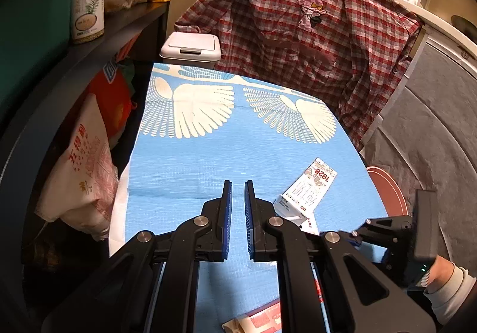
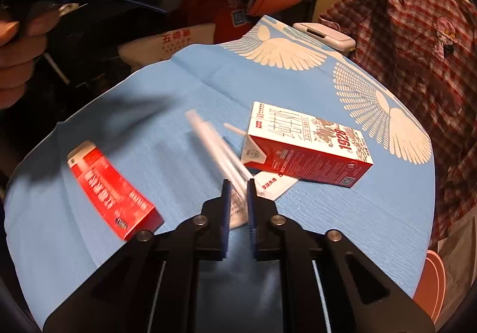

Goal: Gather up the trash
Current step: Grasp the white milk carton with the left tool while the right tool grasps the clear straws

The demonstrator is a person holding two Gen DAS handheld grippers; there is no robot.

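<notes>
A red and white milk carton (image 2: 310,148) with a straw lies on its side on the blue cloth (image 2: 179,88); it also shows in the left wrist view (image 1: 307,190). A red box (image 2: 114,190) lies to the left. My right gripper (image 2: 238,184) is shut on a clear plastic straw wrapper (image 2: 214,145), held above the cloth. A white paper packet (image 2: 277,184) lies under the carton. My left gripper (image 1: 238,184) is shut and empty above the cloth; the right gripper (image 1: 387,231) shows at its right.
A white lidded bin (image 1: 190,48) stands past the far end of the table. A plaid shirt (image 1: 313,29) hangs at the right. Shelves with a jar (image 1: 89,2) and bags (image 1: 83,172) stand at the left. A red stool (image 1: 387,193) is at the right.
</notes>
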